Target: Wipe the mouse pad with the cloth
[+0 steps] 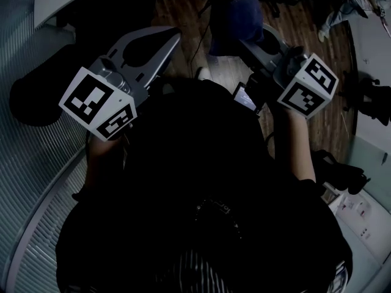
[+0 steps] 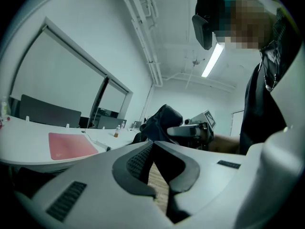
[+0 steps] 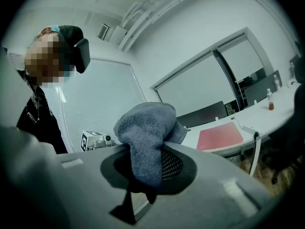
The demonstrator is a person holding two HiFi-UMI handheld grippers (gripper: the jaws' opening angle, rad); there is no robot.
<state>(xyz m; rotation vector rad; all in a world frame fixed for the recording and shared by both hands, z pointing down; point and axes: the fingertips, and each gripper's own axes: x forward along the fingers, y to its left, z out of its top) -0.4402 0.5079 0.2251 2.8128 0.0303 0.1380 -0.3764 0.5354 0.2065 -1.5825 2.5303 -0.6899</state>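
In the head view both grippers are held up in front of the person's dark torso. My left gripper (image 1: 170, 40) is shut with nothing between its jaws; its own view shows the tips (image 2: 153, 146) touching. My right gripper (image 1: 247, 38) is shut on a blue-grey cloth (image 1: 235, 14), which bulges above the jaws (image 3: 152, 149) as a thick fold (image 3: 145, 132). The left gripper view shows that cloth (image 2: 162, 120) as a dark bundle. The mouse pad (image 3: 220, 137) is a flat red rectangle on a white desk, far from both grippers, also visible as the red pad (image 2: 71, 145).
The curved white desk (image 3: 271, 116) carries a small bottle (image 3: 270, 103) and a cable. Dark chairs stand behind it. Wooden floor (image 1: 305, 29) lies below the grippers. A white power strip (image 1: 357, 211) sits at the lower right.
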